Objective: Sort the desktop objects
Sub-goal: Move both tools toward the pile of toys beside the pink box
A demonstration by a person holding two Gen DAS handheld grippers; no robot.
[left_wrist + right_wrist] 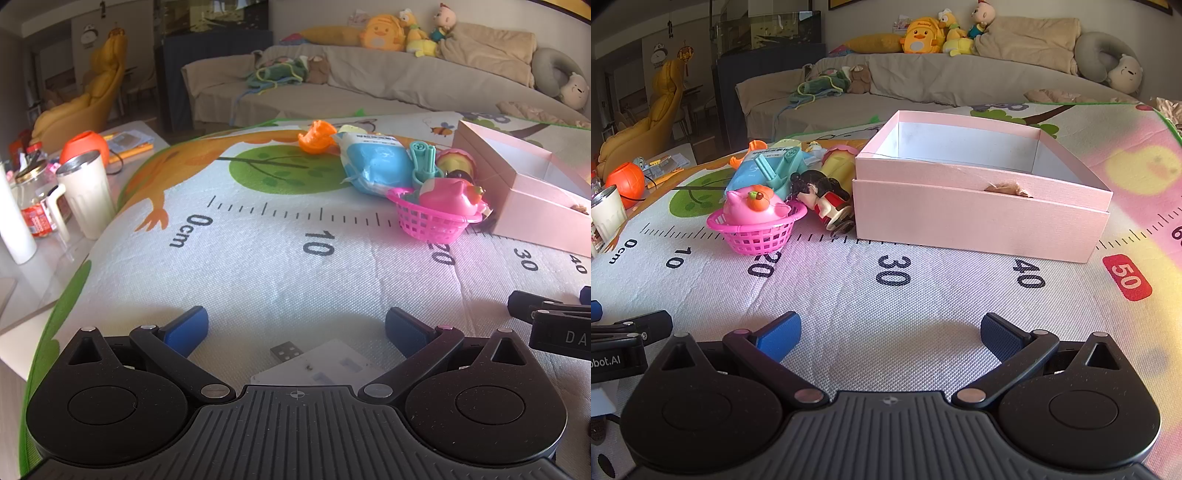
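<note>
Both grippers are sitting low over the play mat (pixel 886 332) with the printed ruler on it, and neither one is holding anything: the left gripper (pixel 295 328) has its blue pads spread wide, and the right gripper (pixel 888 332) is spread just as wide over bare mat near the 30 mark. Right under the left one, close to the camera, there's a small white card-like gadget with a USB plug (pixel 314 362) lying flat between the fingers, not touched by either pad. The stuff to sort is bunched up further back, left of the pink box (pixel 979 218), which is open on top with a torn spot on its front edge. Nearest in that pile is a pink plastic basket (pixel 757 236) with a pink pig toy (pixel 753 206) sitting in it, around the 20 mark. Just beside it, touching the box front, a little doll in a red dress (pixel 823 199) lies on its side. Behind those are a blue wet-wipes pack (pixel 373 162), a teal plastic thing (pixel 424 162) on top of it, and an orange toy (pixel 317 136) at the far end. Off the mat on the left stands a white tumbler (pixel 88 192).
</note>
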